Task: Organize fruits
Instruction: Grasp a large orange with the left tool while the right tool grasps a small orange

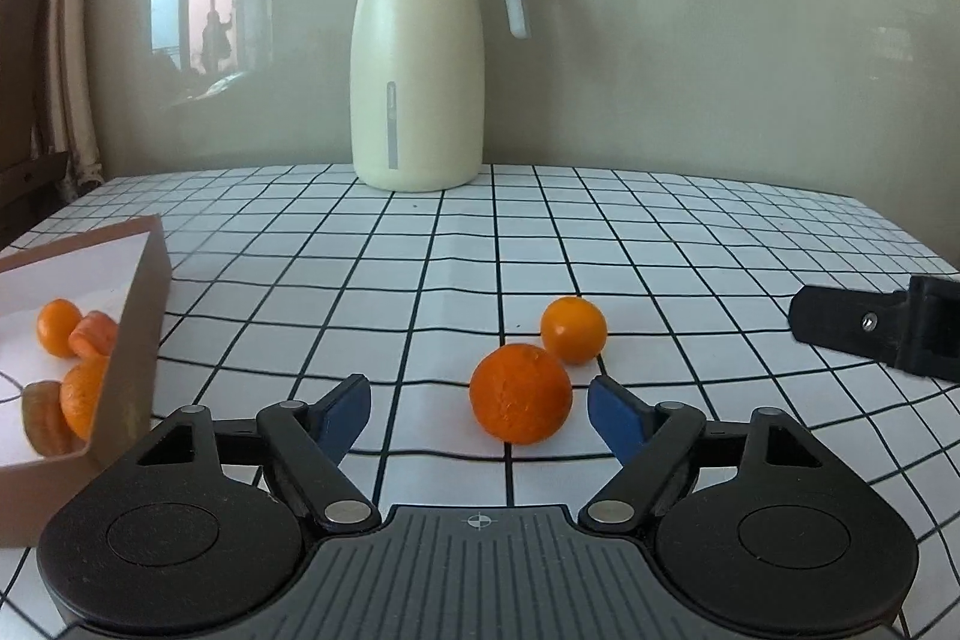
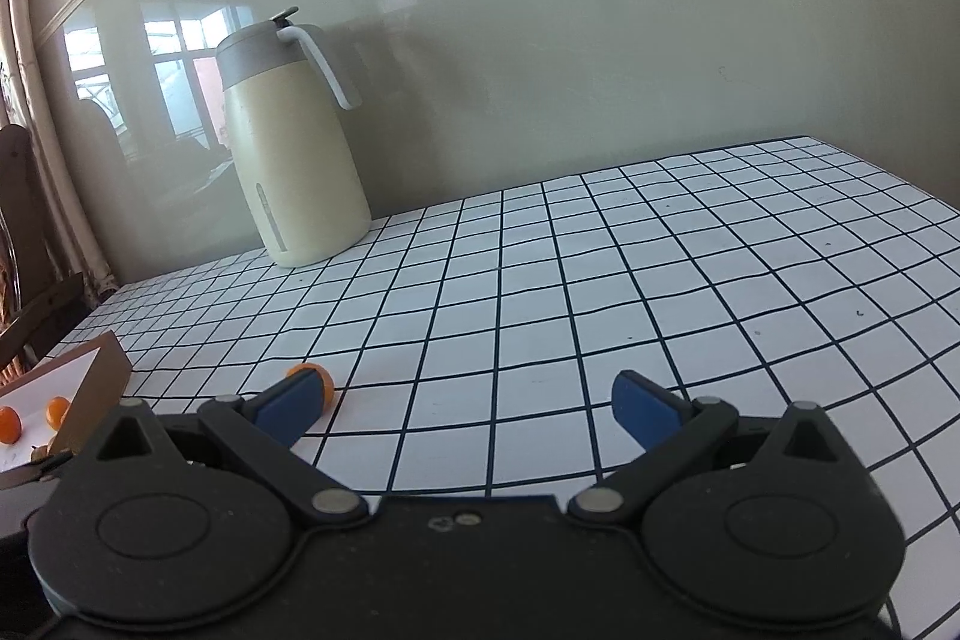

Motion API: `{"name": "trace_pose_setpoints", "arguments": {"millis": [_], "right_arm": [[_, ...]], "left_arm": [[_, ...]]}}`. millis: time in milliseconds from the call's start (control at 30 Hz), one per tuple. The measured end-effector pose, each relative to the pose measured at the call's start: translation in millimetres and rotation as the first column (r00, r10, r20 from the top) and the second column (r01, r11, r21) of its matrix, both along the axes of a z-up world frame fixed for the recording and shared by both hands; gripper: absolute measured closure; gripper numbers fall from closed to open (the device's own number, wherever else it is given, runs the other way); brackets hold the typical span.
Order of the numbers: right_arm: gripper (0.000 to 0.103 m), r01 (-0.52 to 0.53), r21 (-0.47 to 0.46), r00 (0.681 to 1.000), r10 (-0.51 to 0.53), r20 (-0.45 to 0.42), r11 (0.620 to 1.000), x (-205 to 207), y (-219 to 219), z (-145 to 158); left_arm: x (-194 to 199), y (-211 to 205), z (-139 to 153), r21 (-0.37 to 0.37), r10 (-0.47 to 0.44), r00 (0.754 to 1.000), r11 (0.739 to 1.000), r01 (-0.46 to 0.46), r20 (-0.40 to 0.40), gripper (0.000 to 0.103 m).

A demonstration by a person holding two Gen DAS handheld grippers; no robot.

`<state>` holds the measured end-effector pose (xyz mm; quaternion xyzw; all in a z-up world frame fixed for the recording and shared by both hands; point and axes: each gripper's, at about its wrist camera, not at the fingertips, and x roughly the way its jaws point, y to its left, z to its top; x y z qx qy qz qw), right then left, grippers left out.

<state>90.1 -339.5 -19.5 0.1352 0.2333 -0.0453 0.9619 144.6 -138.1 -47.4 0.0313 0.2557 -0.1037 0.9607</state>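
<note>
Left gripper (image 1: 480,409): blue pads spread, large orange (image 1: 520,394) between them, nearer the right pad; a gap shows on both sides, nothing pinched. Small orange (image 1: 573,329) sits at 1 o'clock from the large one, just beside it; whether they touch I cannot tell.

Cardboard box (image 1: 129,340) at 9 o'clock: brown walls, white floor, open top, near corner just beside the left finger linkage. Inside: small orange fruits (image 1: 58,327), plus one duller piece, blurred.

Right gripper (image 2: 465,409): pads spread wide, only tablecloth between them. Its black finger enters the left wrist view at 3 o'clock.

Tablecloth (image 2: 600,280): white with a dark grid, smooth, slightly creased. Open room from 12 to 3 o'clock in the right wrist view; far edge meets a glossy beige wall.

Thermos jug (image 1: 418,58): cream matte body, grey lid, curved handle, upright at 12 o'clock by the far edge, well apart from the oranges.
</note>
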Motion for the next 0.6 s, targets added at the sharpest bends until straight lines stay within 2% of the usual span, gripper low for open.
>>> {"name": "trace_pose_setpoints", "arguments": {"millis": [100,267,333,600], "right_arm": [[0.007,-0.008,0.002,1.000,0.008,-0.005,1.000,4.1,2.3,-1.1],[0.009,-0.020,0.005,1.000,0.020,-0.017,1.000,12.5,6.6,-3.3],[0.010,-0.027,0.000,0.999,0.027,-0.020,1.000,15.6,8.2,-3.9],[0.017,-0.063,-0.001,0.996,0.063,-0.055,0.998,31.5,17.3,-10.5]], "left_arm": [[4.5,-4.7,-1.5,0.014,-0.009,1.000,1.000,0.009,-0.021,0.041],[8.6,-7.2,-1.6,0.016,-0.024,0.999,1.000,0.025,-0.036,0.049],[10.3,-6.8,-1.0,0.014,-0.026,0.999,1.000,0.027,-0.037,0.062],[18.9,5.0,0.5,0.001,-0.009,0.998,1.000,0.009,-0.057,0.065]]}}
